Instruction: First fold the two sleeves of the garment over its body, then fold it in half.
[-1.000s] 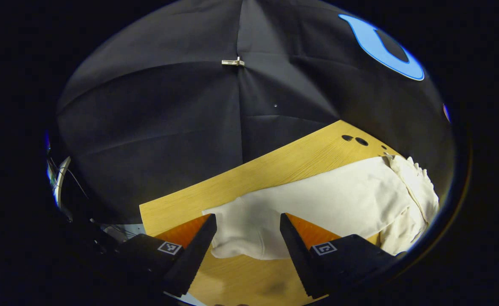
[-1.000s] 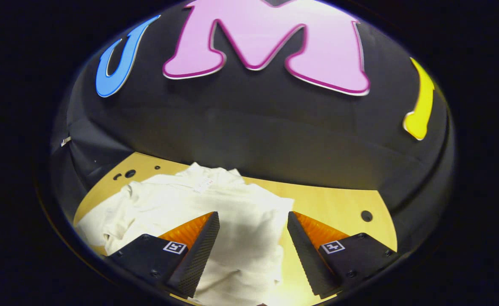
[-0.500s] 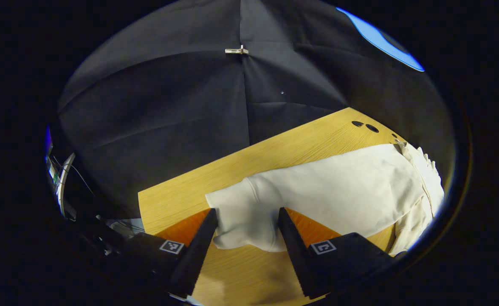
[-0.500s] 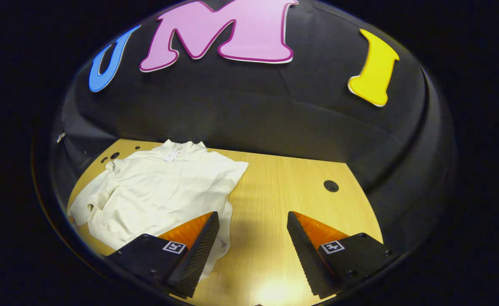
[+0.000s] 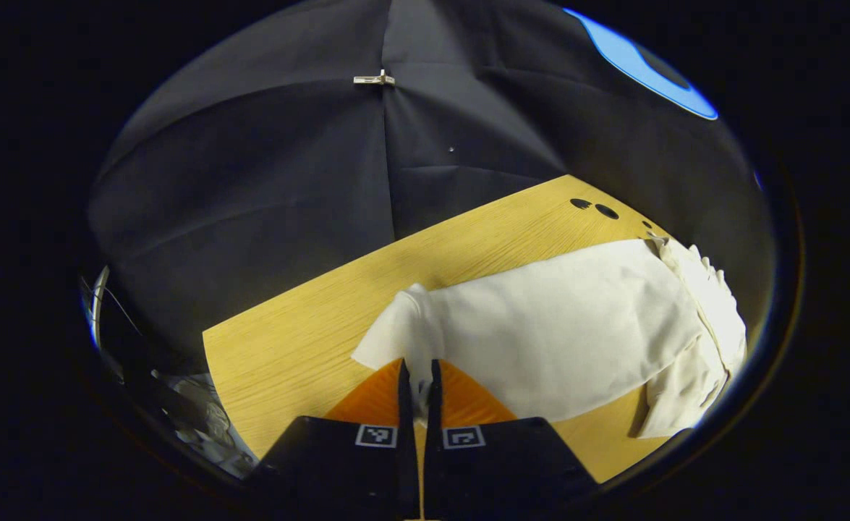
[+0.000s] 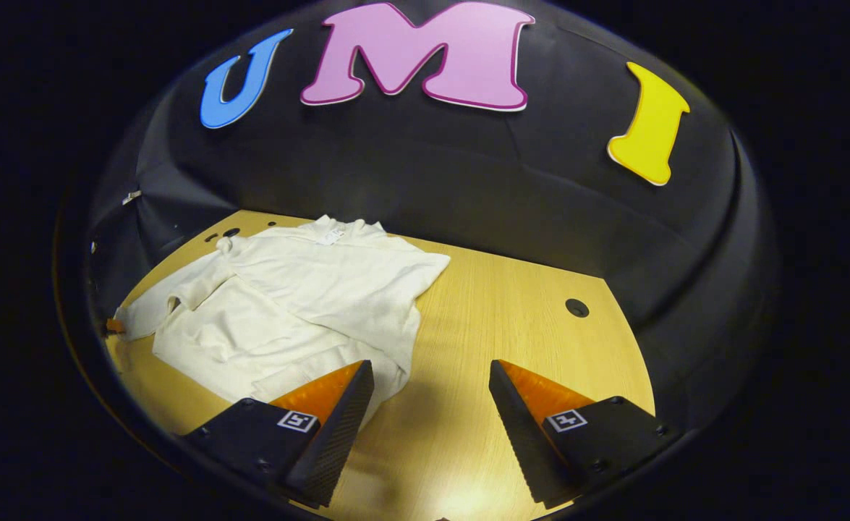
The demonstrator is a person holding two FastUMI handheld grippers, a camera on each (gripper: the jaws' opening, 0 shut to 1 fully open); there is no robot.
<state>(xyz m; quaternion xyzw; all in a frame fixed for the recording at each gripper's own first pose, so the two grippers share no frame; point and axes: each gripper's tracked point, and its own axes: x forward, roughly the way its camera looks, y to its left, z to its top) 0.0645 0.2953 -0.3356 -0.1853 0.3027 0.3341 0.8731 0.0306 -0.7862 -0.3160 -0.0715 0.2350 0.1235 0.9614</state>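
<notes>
A cream long-sleeved garment (image 6: 302, 297) lies spread on the wooden table (image 6: 511, 333), collar toward the wall. One sleeve (image 5: 555, 325) stretches along the table toward my left gripper (image 5: 416, 365), which is shut on the cuff (image 5: 396, 336); the cuff bunches up just ahead of the fingers. On the garment's other side the cloth lies folded over the body. My right gripper (image 6: 430, 373) hangs open over bare table beside the garment's hem, holding nothing. Its left finger (image 6: 338, 405) overlaps the hem edge.
The black cloth wall rises right behind the table. Round holes (image 5: 595, 208) sit in the tabletop near the collar, and another hole (image 6: 577, 307) lies to the right of the garment. Past the table's left edge (image 5: 215, 376) lies some clutter with cables.
My left gripper has shut on the sleeve cuff, which now bunches up between its fingers. My right gripper, still open, has moved off the garment body to bare table beside the hem.
</notes>
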